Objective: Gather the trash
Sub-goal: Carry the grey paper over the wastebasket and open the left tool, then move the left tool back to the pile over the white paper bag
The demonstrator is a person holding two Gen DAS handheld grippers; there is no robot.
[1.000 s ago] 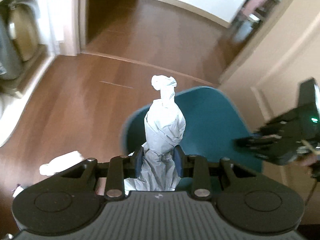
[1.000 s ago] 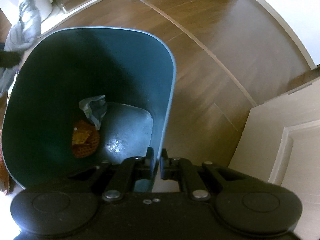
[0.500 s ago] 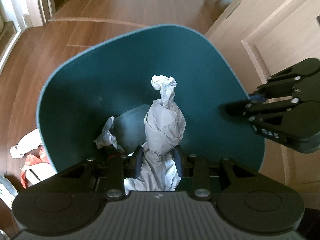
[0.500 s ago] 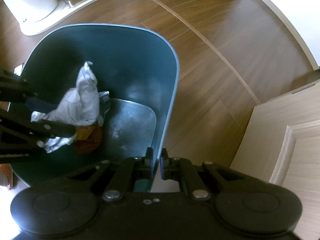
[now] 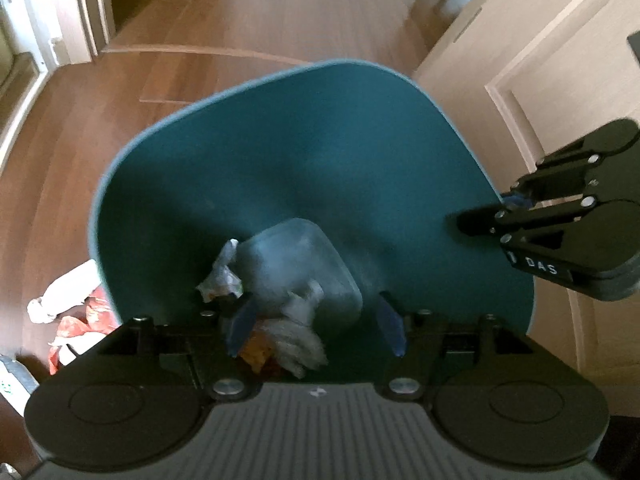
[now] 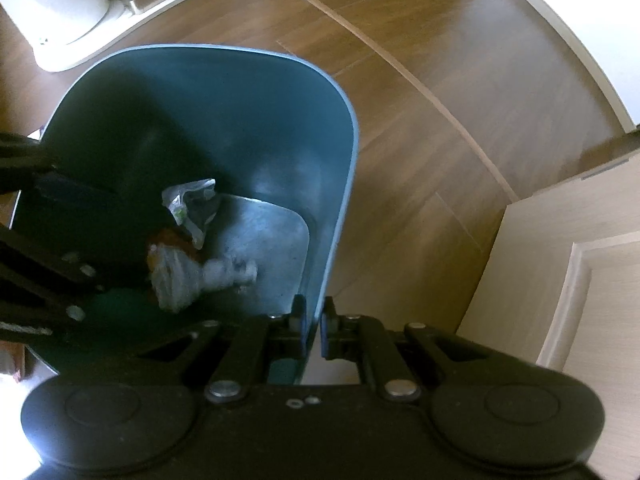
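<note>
Now left tongs (image 5: 316, 330) opening, empty.

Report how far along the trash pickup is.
Done: the white wad lies in the bin with a wrapper. In hand: the left gripper is opening above it, nothing between its fingers; the right gripper pinches the bin's rim. Left: white and red litter on the floor beside the bin.

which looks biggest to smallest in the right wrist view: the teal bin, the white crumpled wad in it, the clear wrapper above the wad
1. teal bin, by far the largest.
2. white crumpled wad.
3. clear wrapper, only slightly smaller than the wad; part of it is in shadow, so that ranking is unsure.
</note>
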